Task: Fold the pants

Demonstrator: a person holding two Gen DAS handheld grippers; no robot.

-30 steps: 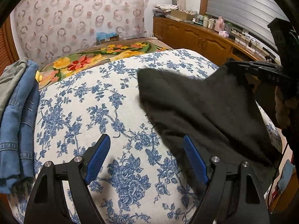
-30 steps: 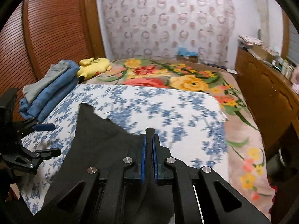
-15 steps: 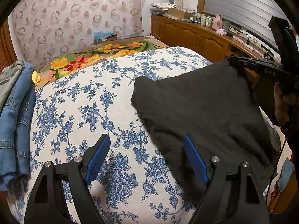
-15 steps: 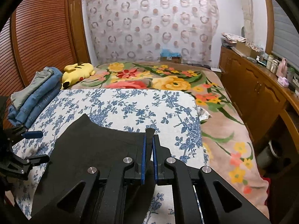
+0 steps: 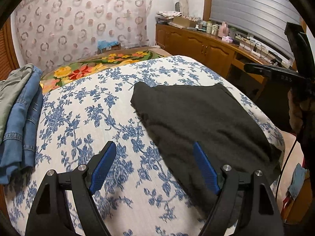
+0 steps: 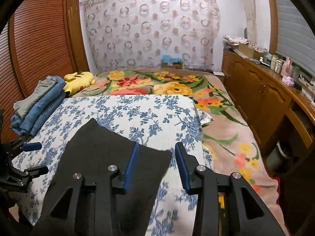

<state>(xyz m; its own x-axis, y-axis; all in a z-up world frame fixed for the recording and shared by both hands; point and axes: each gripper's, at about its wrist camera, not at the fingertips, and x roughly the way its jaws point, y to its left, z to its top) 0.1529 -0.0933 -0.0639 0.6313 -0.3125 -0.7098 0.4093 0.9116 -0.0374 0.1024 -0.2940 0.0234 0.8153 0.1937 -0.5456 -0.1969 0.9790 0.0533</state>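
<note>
The black pants (image 5: 198,118) lie flat on the blue-flowered white bedspread (image 5: 88,114), folded into a broad panel. My left gripper (image 5: 155,167) is open and empty, low over the bed at the pants' near left edge. My right gripper (image 6: 155,165) is open and empty, just above the pants' far right corner (image 6: 118,153). The right gripper also shows in the left wrist view (image 5: 275,72), off the bed's right side. The left gripper shows at the left edge of the right wrist view (image 6: 29,157).
A stack of folded jeans and grey pants (image 5: 15,114) sits at the bed's left side, also in the right wrist view (image 6: 39,102). A yellow plush toy (image 6: 78,80) lies on the flowered blanket (image 6: 167,86). Wooden cabinets (image 6: 265,98) line the right wall.
My right gripper has opened and let go of the black pants. The pants' raised corner has dropped and now lies flat on the bed.
</note>
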